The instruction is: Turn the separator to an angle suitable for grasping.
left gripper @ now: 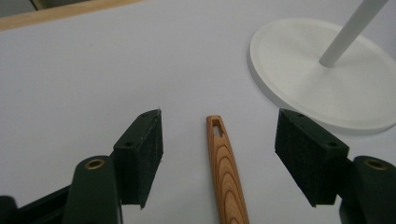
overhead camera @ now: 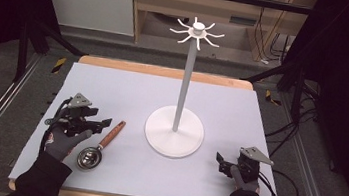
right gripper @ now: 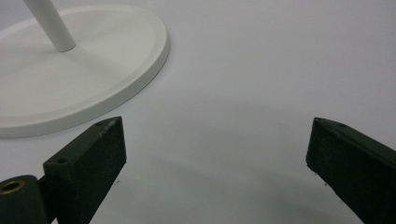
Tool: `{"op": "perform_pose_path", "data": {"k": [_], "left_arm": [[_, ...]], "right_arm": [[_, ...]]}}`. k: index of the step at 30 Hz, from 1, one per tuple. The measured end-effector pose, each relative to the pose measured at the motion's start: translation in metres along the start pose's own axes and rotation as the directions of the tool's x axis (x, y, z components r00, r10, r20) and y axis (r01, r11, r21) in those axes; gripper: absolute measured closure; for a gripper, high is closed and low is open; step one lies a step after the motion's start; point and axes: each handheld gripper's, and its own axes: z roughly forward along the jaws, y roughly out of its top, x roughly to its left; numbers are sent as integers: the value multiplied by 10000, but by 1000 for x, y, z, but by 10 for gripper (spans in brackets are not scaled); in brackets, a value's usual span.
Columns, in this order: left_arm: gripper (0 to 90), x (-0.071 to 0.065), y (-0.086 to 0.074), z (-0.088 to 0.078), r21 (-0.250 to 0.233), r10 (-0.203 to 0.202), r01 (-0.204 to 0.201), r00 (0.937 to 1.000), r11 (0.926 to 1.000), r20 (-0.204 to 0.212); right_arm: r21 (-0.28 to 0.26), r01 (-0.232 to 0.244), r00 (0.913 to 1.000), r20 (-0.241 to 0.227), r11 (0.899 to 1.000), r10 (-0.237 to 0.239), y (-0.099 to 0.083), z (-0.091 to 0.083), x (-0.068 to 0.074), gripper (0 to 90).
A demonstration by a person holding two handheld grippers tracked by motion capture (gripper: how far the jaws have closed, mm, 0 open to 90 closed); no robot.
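- A ladle [overhead camera: 98, 146] lies flat on the near left part of the desk [overhead camera: 128, 92].
- It has a shiny metal bowl [overhead camera: 88, 158] and a brown wooden handle [overhead camera: 112, 134]. The bowl is at the near end, and the handle points far and a bit to the right.
- The left claw [overhead camera: 100, 122] sits just left of the handle, held in a hand with a grey glove [overhead camera: 64, 140].
- In the left gripper view the handle [left gripper: 225, 172] lies between the two black pads [left gripper: 145, 156]. The pads are spread wide and do not touch the wood, so this claw is released and grips nothing.
- The end of the handle has a small slot [left gripper: 216, 129] in it.
- A white stand [overhead camera: 174, 131] is in the middle of the desk. It has a round flat base, a tall thin pole and little hooks [overhead camera: 197, 32] at the top.
- The ladle is near the base, on its left side, not touching it.
- The right claw [overhead camera: 221, 162] rests on the near right part of the desk, well apart from the ladle.
- In the right gripper view its jaws stand wide with bare desk between them, so it is released too.
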Motion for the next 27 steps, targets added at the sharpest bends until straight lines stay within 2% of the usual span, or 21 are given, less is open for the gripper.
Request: {"op": "perform_pose_path", "data": {"k": [10, 19, 27], "left_arm": [[326, -10, -8, 14, 890, 427, -423, 9991, 9951, -29], [330, -12, -13, 23, 1304, 476, -457, 9988, 9904, -114], [356, -14, -20, 36, 1941, 685, -662, 9976, 9787, -55]], "right_arm": [[26, -65, 10000, -58, 10000, 66, 0, 0, 0, 53], [61, -90, 9999, -57, 9999, 90, 0, 0, 0, 53], [76, -73, 10000, -55, 9999, 73, 0, 0, -1, 53]]}}
